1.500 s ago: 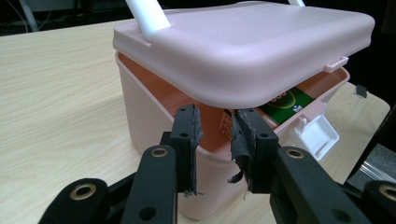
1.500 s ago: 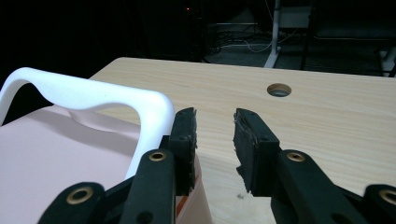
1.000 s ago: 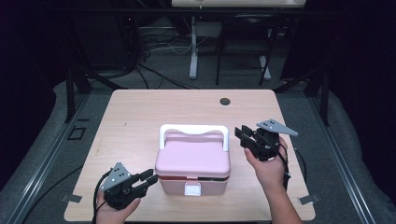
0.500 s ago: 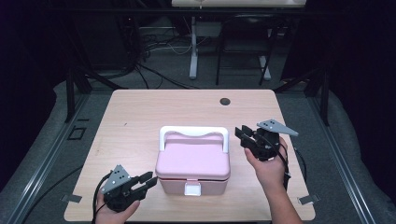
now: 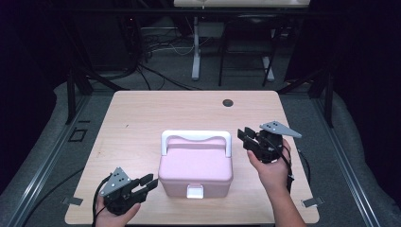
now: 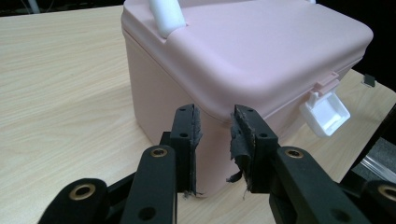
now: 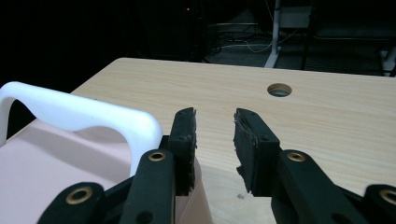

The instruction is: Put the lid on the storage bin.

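Both my grippers, left (image 5: 150,182) and right (image 5: 242,136), are unclenched beside the pink box (image 5: 195,166), its near corner hidden behind my left jaws.

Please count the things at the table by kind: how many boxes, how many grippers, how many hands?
Pink box with a white handle and a white latch: 1
Black grippers: 2, the left gripper and the right gripper, both with nothing between the jaws
Hands holding them: 2, the left hand and the right hand
Total: 5
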The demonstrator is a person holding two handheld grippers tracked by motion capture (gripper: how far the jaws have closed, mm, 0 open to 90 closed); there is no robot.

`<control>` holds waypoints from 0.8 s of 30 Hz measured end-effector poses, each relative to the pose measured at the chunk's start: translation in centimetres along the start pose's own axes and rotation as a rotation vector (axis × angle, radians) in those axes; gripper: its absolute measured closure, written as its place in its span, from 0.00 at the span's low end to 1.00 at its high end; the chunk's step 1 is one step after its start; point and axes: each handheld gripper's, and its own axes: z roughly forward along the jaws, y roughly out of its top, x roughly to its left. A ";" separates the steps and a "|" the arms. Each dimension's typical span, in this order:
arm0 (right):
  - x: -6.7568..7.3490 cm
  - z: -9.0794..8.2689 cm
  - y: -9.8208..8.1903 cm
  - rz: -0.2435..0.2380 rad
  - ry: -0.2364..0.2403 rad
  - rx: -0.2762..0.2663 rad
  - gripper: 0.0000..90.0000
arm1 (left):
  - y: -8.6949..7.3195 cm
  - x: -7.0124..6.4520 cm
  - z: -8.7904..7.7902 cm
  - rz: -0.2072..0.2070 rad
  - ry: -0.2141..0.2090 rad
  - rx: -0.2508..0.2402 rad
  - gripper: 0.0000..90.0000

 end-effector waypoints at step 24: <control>-0.4 0.1 0.0 0.002 0.000 -0.008 0.68 | 0.4 2.0 1.1 -0.044 0.051 0.003 0.69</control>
